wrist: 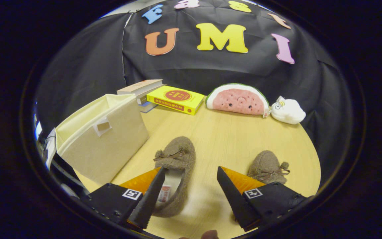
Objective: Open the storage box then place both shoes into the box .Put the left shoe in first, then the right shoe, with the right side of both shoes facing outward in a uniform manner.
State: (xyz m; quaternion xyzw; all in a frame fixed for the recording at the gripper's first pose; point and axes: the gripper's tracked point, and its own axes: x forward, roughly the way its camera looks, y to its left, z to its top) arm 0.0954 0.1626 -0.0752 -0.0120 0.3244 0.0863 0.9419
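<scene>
Two brown fuzzy slippers with small bows lie on the wooden table [230, 136]. The left shoe [177, 166] lies between my fingers, close to the left finger [151, 196], which hides part of its opening. The right shoe [268, 167] lies just beyond the right finger [234, 196], partly hidden by it. My gripper [191, 172] is open, and neither finger presses on a shoe. The cream fabric storage box [106, 139] stands beyond the left finger, tilted with its lid flap [88, 111] raised and a small pull tab on its front.
Stacked books [143, 89] and a yellow book [175, 99] lie at the back of the table. Beside them are a watermelon plush [237, 99] and a small white plush [287, 111]. Black cloth walls the booth behind.
</scene>
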